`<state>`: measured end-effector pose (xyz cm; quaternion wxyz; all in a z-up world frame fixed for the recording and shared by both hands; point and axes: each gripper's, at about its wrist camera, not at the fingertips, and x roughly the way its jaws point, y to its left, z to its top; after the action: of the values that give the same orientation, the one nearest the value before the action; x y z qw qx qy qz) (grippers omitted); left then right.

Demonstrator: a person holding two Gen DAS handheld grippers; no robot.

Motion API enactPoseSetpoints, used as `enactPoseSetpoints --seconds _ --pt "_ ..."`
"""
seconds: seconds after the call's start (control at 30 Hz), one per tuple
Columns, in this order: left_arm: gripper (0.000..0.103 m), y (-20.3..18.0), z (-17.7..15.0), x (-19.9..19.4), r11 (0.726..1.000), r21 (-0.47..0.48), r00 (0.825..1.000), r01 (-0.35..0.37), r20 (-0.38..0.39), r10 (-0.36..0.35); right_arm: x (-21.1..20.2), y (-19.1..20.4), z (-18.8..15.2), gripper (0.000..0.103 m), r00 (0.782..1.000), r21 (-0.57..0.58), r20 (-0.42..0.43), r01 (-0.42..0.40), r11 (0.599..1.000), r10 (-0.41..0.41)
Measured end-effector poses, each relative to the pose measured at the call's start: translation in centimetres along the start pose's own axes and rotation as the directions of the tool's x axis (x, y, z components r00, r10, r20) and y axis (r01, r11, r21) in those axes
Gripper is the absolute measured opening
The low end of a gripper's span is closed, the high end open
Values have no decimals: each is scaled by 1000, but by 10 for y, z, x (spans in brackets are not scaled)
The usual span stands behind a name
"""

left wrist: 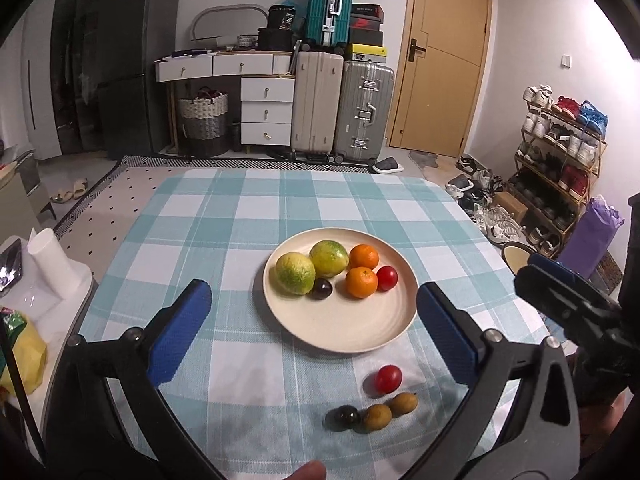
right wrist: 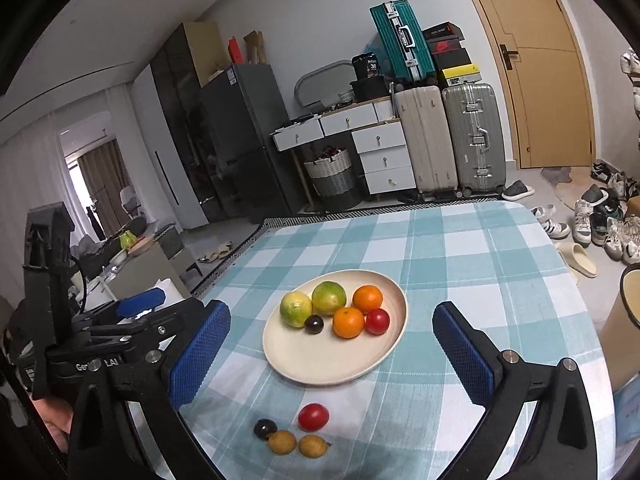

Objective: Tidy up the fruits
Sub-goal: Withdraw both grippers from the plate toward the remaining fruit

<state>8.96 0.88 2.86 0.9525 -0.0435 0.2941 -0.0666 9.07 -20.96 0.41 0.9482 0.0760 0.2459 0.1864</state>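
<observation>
A cream plate (left wrist: pixel 352 328) (right wrist: pixel 320 360) on the checked tablecloth holds two green-yellow citrus fruits (left wrist: pixel 295 273), two oranges (left wrist: pixel 361 282), a red tomato (left wrist: pixel 387 278) and a dark plum (left wrist: pixel 321 289). On the cloth in front of the plate lie a red tomato (left wrist: pixel 388 378) (right wrist: pixel 313 417), a dark plum (left wrist: pixel 342 417) (right wrist: pixel 265 429) and two brown longans (left wrist: pixel 377 417) (right wrist: pixel 282 442). My left gripper (left wrist: pixel 312 340) is open and empty above the near fruits. My right gripper (right wrist: pixel 332 356) is open and empty, also seen at the right edge of the left wrist view (left wrist: pixel 560 300).
The table's far edge (left wrist: pixel 280 172) faces suitcases (left wrist: pixel 316 104), white drawers and a door. A shoe rack (left wrist: pixel 560 152) stands to the right. A white side table with a paper roll (left wrist: pixel 52 264) and a yellow bag sits to the left.
</observation>
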Motion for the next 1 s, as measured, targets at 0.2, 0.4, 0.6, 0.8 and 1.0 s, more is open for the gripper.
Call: enactPoseSetpoints --seconds 0.2,0.4,0.6,0.8,1.0 --pt "102 5 -25 1 1000 -25 999 7 -31 -7 -13 2 -15 103 1000 -30 -2 -18 999 18" --pt "102 11 -48 9 999 -46 997 14 -75 -18 -18 12 -33 103 1000 -91 -17 20 996 -22" --pt "102 19 -70 24 997 -76 991 20 -132 -30 -10 26 -57 103 993 -182 -46 100 978 -110" --pt "102 22 -94 48 994 -89 970 57 -231 -76 -5 18 -70 103 994 -122 -83 62 991 -72" --pt "102 22 -109 70 990 -116 945 77 -307 -110 -8 12 -78 103 997 -60 -73 7 998 -12"
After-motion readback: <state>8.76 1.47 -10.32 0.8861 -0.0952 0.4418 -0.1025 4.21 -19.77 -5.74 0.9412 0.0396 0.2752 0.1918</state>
